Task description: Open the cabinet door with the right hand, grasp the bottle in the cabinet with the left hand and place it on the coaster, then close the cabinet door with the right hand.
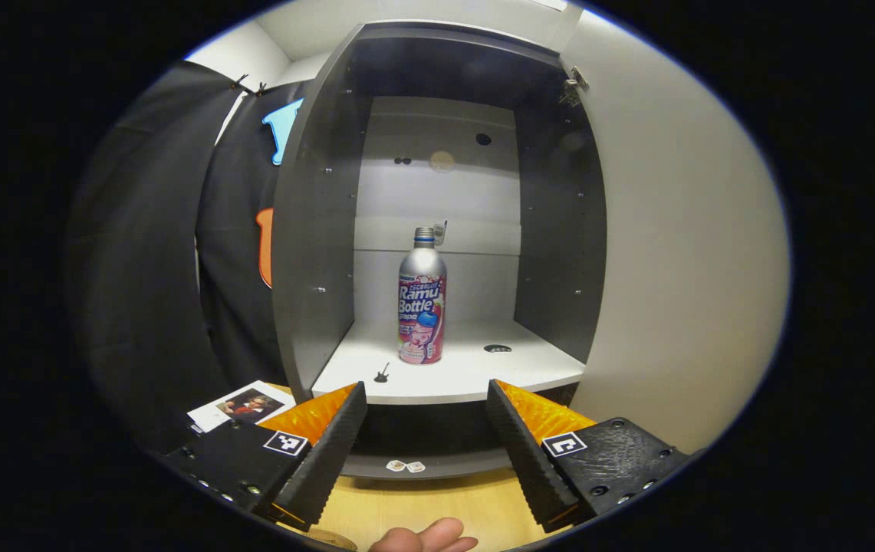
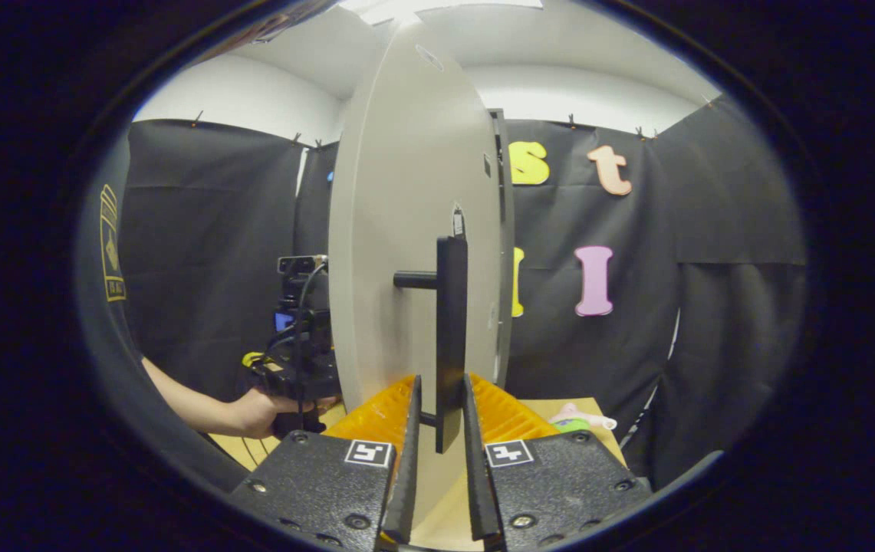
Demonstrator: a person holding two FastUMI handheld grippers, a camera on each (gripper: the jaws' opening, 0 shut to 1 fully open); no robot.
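Note:
The cabinet (image 1: 314, 253) stands open, with its door (image 1: 682, 253) swung out to the right. A silver bottle (image 1: 422, 299) with a pink label stands upright on the white shelf (image 1: 514, 368), near the middle. My left gripper (image 1: 426, 387) is open just in front of the shelf edge, a short way from the bottle and not touching it. In the right gripper view the door (image 2: 399, 230) is seen edge-on. My right gripper (image 2: 441, 377) is shut on the black bar handle (image 2: 451, 322). The left gripper (image 2: 295, 360) and the hand holding it appear beyond the door.
A photo card (image 1: 241, 405) lies on the wooden table (image 1: 437, 506) left of the cabinet. A tan round edge (image 1: 326, 540) shows at the bottom, beside a fingertip (image 1: 425, 537). A small pink and green toy (image 2: 579, 420) lies on the table behind the door.

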